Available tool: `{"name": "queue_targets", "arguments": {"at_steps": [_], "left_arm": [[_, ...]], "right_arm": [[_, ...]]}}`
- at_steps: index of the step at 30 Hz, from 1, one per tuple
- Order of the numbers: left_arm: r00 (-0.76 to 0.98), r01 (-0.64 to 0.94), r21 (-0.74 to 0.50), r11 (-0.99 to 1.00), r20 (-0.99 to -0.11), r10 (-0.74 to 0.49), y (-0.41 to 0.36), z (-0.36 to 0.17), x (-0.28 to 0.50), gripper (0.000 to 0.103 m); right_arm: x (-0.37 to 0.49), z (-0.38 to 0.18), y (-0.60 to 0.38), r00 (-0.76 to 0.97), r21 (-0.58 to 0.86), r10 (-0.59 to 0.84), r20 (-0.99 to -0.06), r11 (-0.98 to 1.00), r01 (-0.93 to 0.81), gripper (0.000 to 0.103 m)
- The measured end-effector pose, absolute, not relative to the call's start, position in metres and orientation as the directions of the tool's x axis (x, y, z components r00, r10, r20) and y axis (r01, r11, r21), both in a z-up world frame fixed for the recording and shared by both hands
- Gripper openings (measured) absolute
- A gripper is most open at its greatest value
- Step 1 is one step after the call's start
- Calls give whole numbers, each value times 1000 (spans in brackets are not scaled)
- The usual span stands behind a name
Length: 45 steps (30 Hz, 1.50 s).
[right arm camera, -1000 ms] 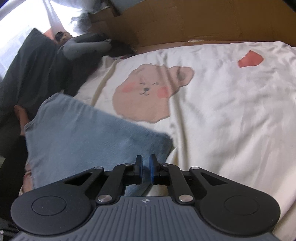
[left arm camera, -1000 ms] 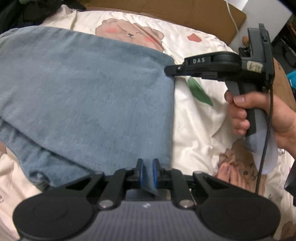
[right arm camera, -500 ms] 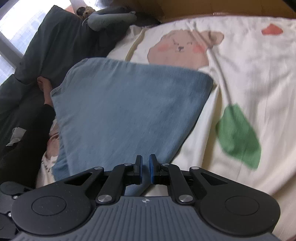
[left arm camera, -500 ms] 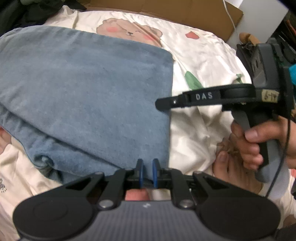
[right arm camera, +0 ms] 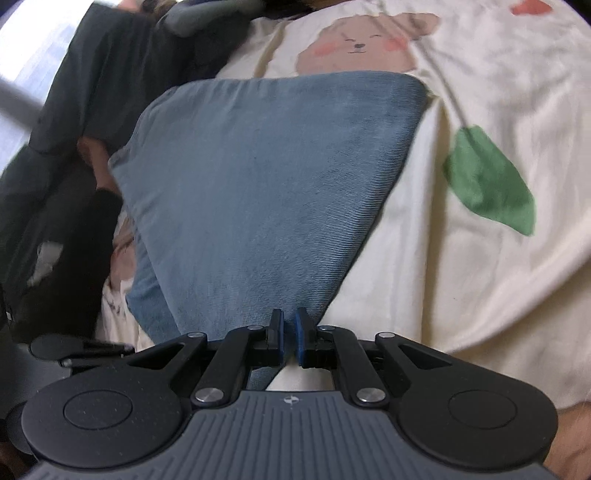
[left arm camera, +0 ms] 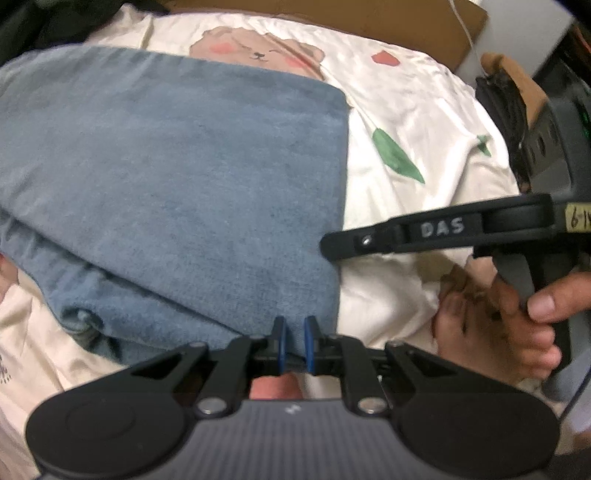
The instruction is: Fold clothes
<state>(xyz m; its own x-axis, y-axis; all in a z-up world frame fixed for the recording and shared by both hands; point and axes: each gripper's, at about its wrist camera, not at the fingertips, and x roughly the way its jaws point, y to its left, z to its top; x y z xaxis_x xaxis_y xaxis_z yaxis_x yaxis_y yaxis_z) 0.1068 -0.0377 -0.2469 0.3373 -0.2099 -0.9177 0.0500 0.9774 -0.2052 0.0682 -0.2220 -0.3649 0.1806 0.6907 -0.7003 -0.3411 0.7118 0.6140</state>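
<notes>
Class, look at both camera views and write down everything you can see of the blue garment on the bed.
The blue garment is soft, faded denim-like cloth with a fine diagonal weave. It lies folded on a cream bedsheet printed with a bear and green leaves, covering the bear's lower part. Its top layer is smooth and flat with a straight right edge; a second layer shows beneath at the lower left. The left gripper and the right gripper each pinch its near edge between blue pads.

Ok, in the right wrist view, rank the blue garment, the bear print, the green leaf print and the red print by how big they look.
1. Blue garment
2. Bear print
3. Green leaf print, nearer the camera, so its ranking against the bear is unsure
4. Red print, cut off at the frame edge
</notes>
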Motion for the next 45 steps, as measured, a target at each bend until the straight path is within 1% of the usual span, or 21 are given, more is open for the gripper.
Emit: {"name": "queue_targets", "arguments": {"at_steps": [1, 2, 3, 4, 5, 11, 15, 17, 19, 21, 26, 28, 30, 32, 34, 36, 39, 42, 45], "left_arm": [[333, 35, -218, 975, -918, -217, -34, -245, 109, 13], [336, 19, -220, 975, -917, -213, -29, -242, 110, 13], [340, 3, -220, 975, -917, -208, -24, -238, 112, 13], [343, -13, -221, 975, -917, -203, -18, -235, 114, 13], [354, -28, -221, 975, -914, -197, -13, -231, 116, 13], [408, -96, -205, 974, -901, -150, 21, -216, 119, 13], [420, -137, -187, 973, -901, -114, 39, -217, 125, 13], [426, -157, -183, 970, -899, -101, 47, -219, 128, 13], [429, -174, -186, 967, -898, -96, 57, -219, 129, 13], [425, -192, -197, 962, -900, -99, 66, -220, 128, 13], [379, -193, -249, 949, -911, -162, 64, -225, 122, 12], [347, -195, -218, 956, -927, -140, 59, -234, 119, 10], [315, -207, -185, 961, -942, -114, 55, -244, 117, 5], [291, -223, -173, 959, -951, -103, 56, -257, 116, 2], [285, -226, -167, 960, -954, -98, 55, -267, 116, 3], [279, -230, -166, 959, -955, -98, 55, -260, 117, 2], [318, -252, -216, 943, -939, -130, 62, -242, 114, 4], [345, -313, -215, 925, -933, -100, 71, -232, 108, 4], [339, -364, -203, 909, -938, -73, 74, -238, 105, 4]], "right_arm": [[69, -365, -226, 195, 630, 697, -690, 711, -313, 13], [69, -364, -231, 214, 648, 706, -675, 706, -284, 20], [69, -365, -235, 227, 662, 710, -666, 703, -260, 26], [70, -367, -239, 238, 673, 714, -658, 700, -237, 42], [70, -370, -242, 242, 683, 716, -655, 697, -218, 44], [73, -383, -251, 250, 759, 757, -604, 642, -111, 44], [79, -398, -260, 271, 838, 802, -532, 544, 39, 43], [80, -406, -260, 282, 852, 807, -519, 514, 98, 43], [81, -411, -257, 289, 858, 809, -512, 500, 119, 43], [82, -413, -252, 296, 859, 807, -511, 496, 130, 43], [88, -411, -242, 306, 857, 801, -515, 496, 141, 43], [90, -408, -239, 314, 857, 799, -513, 496, 140, 43], [92, -406, -238, 320, 856, 796, -515, 500, 133, 43], [92, -404, -238, 326, 855, 793, -515, 504, 125, 43], [91, -401, -239, 333, 860, 796, -506, 497, 118, 43], [91, -400, -239, 338, 865, 800, -496, 489, 112, 43], [94, -401, -237, 335, 856, 793, -509, 505, 106, 43], [95, -406, -237, 333, 853, 789, -516, 509, 115, 43], [97, -410, -237, 340, 861, 793, -506, 491, 135, 43]]}}
